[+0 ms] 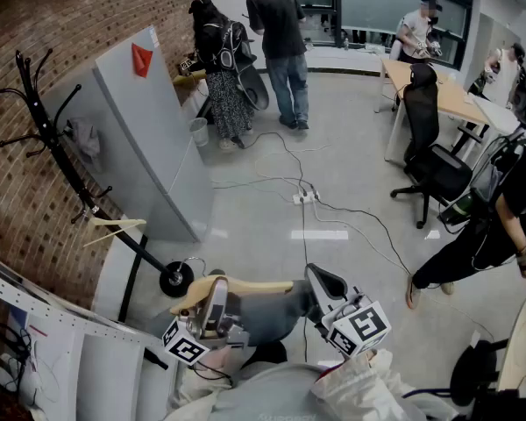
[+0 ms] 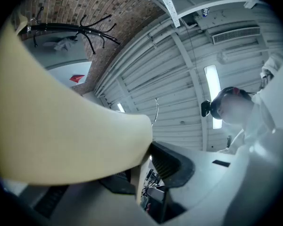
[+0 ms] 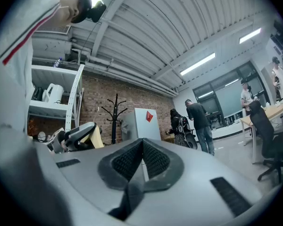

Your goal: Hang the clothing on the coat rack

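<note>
My left gripper point(image 1: 215, 307) is shut on a pale wooden hanger point(image 1: 245, 285) that carries a grey garment point(image 1: 267, 316), low in the head view. In the left gripper view the hanger point(image 2: 61, 135) fills the left side, wedged between the two dark pads point(image 2: 172, 166). My right gripper point(image 1: 326, 281) sits just right of the garment, and its jaws point(image 3: 142, 161) are pressed together with nothing visible between them. The black coat rack point(image 1: 53, 139) stands to the far left by the brick wall, with a second wooden hanger point(image 1: 114, 226) on it. The rack point(image 3: 114, 112) also shows in the right gripper view.
A grey cabinet point(image 1: 149, 130) stands just right of the rack. The rack's round base point(image 1: 175, 279) is close to the hanger. Cables and a power strip point(image 1: 305, 197) lie on the floor. White shelving point(image 1: 70, 358) is at lower left, an office chair point(image 1: 430, 147) and several people beyond.
</note>
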`<move>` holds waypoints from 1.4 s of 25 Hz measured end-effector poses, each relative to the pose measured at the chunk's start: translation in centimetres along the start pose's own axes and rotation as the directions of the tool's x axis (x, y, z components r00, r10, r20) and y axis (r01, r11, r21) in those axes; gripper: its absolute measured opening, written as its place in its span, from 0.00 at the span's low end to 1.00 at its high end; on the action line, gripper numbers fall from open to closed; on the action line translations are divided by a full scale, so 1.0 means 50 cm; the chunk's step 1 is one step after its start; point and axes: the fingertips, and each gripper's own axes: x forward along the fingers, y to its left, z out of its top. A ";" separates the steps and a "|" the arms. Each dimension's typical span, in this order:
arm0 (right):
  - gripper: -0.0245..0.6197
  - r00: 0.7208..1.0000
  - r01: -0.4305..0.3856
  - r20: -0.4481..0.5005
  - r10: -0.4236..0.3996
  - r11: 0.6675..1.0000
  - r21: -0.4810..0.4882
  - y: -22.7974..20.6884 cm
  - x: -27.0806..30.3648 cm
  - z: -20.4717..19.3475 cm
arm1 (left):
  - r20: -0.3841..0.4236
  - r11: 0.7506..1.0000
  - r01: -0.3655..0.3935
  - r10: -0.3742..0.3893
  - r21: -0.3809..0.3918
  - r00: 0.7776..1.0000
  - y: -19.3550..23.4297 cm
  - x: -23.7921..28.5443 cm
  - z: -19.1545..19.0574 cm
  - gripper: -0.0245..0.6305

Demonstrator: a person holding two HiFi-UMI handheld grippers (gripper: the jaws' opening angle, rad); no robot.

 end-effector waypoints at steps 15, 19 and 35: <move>0.07 0.999 -0.025 -0.033 0.025 1.000 -0.011 -0.066 0.321 0.006 | 0.008 1.000 0.000 0.000 -0.016 1.000 0.261 0.117 0.138 0.20; 0.07 0.999 -0.037 -0.029 0.036 0.999 -0.014 -0.076 0.418 0.009 | 0.010 1.000 0.001 -0.001 -0.007 1.000 0.336 0.145 0.188 0.20; 0.07 0.994 -0.108 -0.030 0.108 0.994 -0.010 -0.082 0.678 -0.013 | 0.049 0.998 -0.036 0.034 0.049 0.998 0.536 0.175 0.327 0.20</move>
